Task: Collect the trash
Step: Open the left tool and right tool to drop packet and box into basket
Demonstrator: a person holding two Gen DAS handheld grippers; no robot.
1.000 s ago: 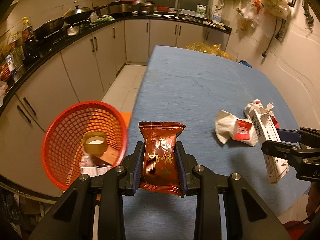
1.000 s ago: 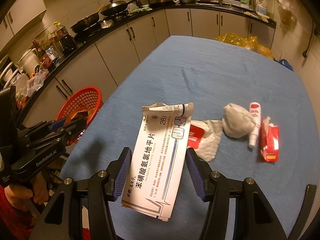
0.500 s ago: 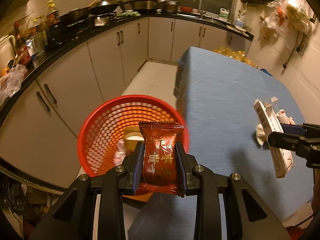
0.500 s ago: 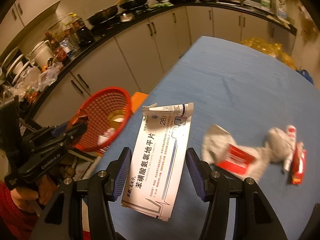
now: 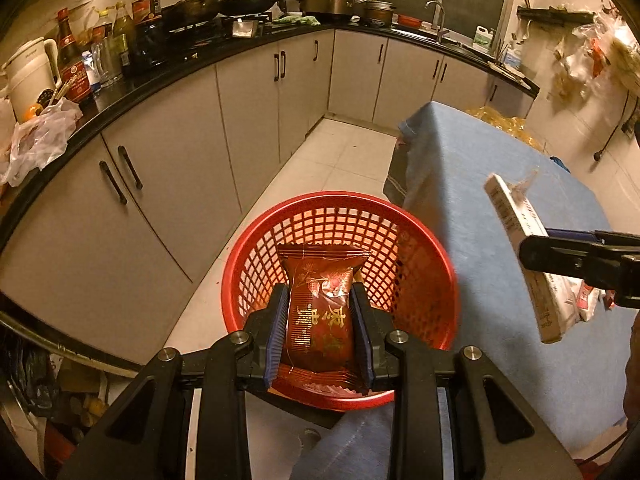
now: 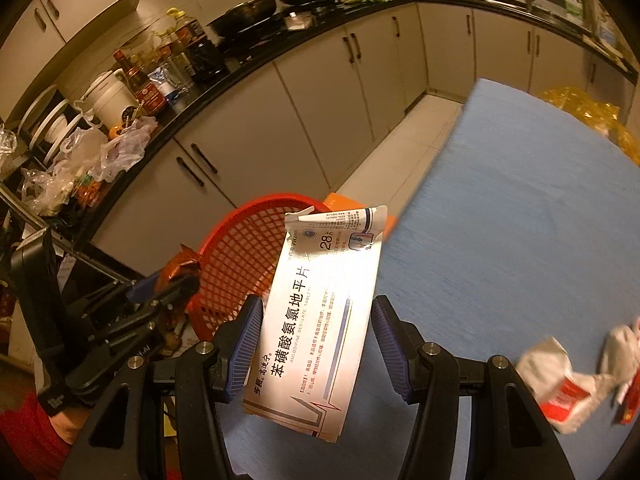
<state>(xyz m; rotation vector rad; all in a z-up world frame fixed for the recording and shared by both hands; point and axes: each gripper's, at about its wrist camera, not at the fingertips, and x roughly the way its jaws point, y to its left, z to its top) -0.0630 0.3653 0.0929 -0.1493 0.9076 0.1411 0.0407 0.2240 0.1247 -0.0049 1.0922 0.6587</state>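
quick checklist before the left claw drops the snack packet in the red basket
1. Grip: the left claw is shut on the snack packet: ok.
2. Position: in the left wrist view the packet lines up with the basket opening; how high it hangs above it: cannot tell.
3. Basket place: it stands just off the edge of the table, mouth up: ok.
4. Room in the basket: the packet hides most of the inside: cannot tell.
5. Other hand: the right claw holds the pill box over the table edge, not yet over the basket: ok for the left drop.
6. Leftovers: crumpled wrappers lie on the table: not ok.
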